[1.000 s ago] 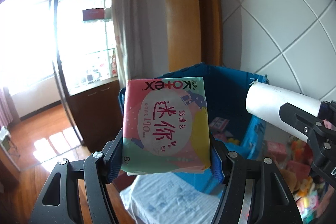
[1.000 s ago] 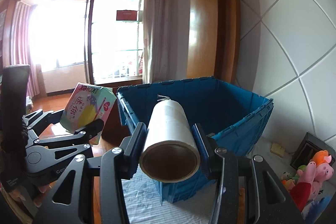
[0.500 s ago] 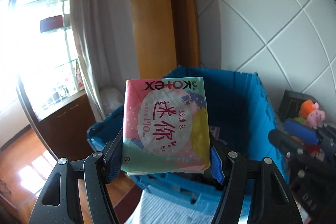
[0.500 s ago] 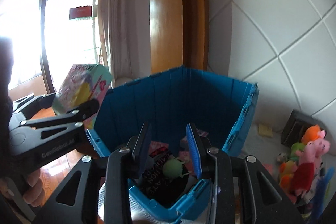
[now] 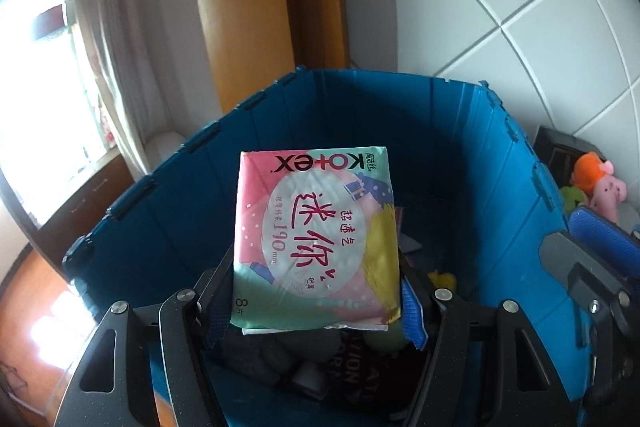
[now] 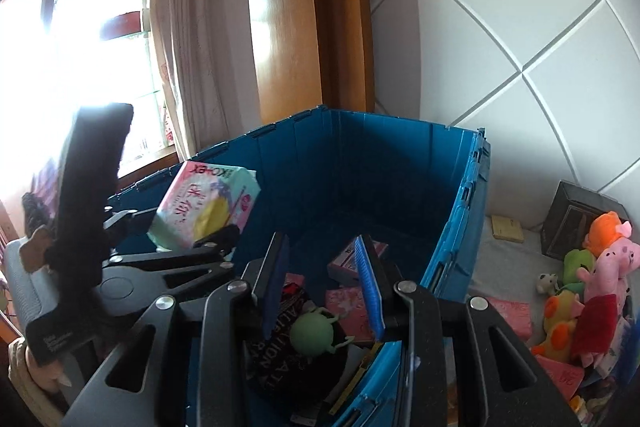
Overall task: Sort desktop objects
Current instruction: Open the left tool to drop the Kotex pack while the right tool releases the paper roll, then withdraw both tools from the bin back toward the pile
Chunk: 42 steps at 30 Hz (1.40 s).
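My left gripper point(image 5: 316, 303) is shut on a pink and green Kotex pad pack point(image 5: 316, 247) and holds it over the open blue crate point(image 5: 360, 115). The pack also shows in the right wrist view point(image 6: 204, 207), at the crate's left side. My right gripper point(image 6: 320, 287) is open and empty above the crate point(image 6: 400, 163). Inside the crate lie a green toy point(image 6: 312, 335), a black printed item point(image 6: 276, 347) and pink packs point(image 6: 348, 307). The white roll is out of sight.
Plush toys point(image 6: 592, 283) are piled right of the crate, with a dark box point(image 6: 576, 223) and a small tan block point(image 6: 508, 227) by the white tiled wall. More pink packs point(image 6: 516, 315) lie on the table cloth. A curtain and window stand at the left.
My right gripper let go of the white roll and now stands open over the crate. My left gripper carried the pad pack from beside the crate to above its inside.
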Tool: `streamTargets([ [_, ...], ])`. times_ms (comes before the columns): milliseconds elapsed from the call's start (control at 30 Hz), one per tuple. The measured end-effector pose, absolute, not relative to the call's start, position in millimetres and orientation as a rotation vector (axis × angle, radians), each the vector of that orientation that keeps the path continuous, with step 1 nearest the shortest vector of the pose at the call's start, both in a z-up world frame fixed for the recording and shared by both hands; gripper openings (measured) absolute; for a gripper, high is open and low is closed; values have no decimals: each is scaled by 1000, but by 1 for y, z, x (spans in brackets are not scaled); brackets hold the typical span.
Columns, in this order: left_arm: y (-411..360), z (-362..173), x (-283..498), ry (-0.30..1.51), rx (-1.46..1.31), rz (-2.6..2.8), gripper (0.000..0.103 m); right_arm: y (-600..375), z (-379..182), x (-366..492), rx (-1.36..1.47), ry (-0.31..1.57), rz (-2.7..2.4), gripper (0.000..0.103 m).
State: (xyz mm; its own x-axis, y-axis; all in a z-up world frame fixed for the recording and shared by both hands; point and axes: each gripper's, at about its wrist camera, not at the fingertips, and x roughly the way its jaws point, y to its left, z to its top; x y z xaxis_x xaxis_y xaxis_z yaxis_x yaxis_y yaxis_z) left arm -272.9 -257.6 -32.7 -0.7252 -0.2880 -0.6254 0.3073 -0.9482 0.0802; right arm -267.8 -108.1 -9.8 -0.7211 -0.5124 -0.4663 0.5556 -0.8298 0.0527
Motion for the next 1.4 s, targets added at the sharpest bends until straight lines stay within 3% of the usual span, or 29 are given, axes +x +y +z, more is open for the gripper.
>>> streamTargets([
  [500, -243, -25, -331, -68, 1185, -2770, 70, -96, 13, -290, 580, 36, -2699, 34],
  [533, -243, -25, -332, -62, 1192, -2771, 71, -96, 13, -291, 589, 40, -2700, 34],
  [600, -243, -23, -329, -58, 1169, -2774, 87, -96, 13, -291, 600, 48, -2699, 34],
  [700, -240, -20, -324, -68, 1124, -2772, 95, -94, 14, -287, 602, 62, -2698, 34],
  [733, -239, -20, -322, -65, 1121, -2771, 97, -93, 14, -285, 603, 67, -2698, 36],
  [767, -238, -20, -321, -63, 1118, -2770, 98, -92, 14, -284, 604, 72, -2698, 47],
  [800, -238, -20, -318, -53, 1114, -2769, 98, -92, 14, -282, 604, 77, -2697, 65],
  [867, -238, -20, -311, -34, 1109, -2766, 98, -90, 14, -279, 603, 88, -2693, 82],
  [1033, -233, -17, -293, 14, 1072, -2768, 98, -82, 16, -270, 593, 101, -2672, 86],
  [1100, -231, -15, -283, 34, 1045, -2767, 98, -76, 17, -266, 591, 103, -2667, 97],
  [1167, -228, -13, -271, 58, 1011, -2764, 98, -65, 16, -261, 590, 99, -2663, 101],
  [1400, -211, -19, -226, 42, 926, -2730, 98, -32, 4, -245, 601, 30, -2622, 103],
])
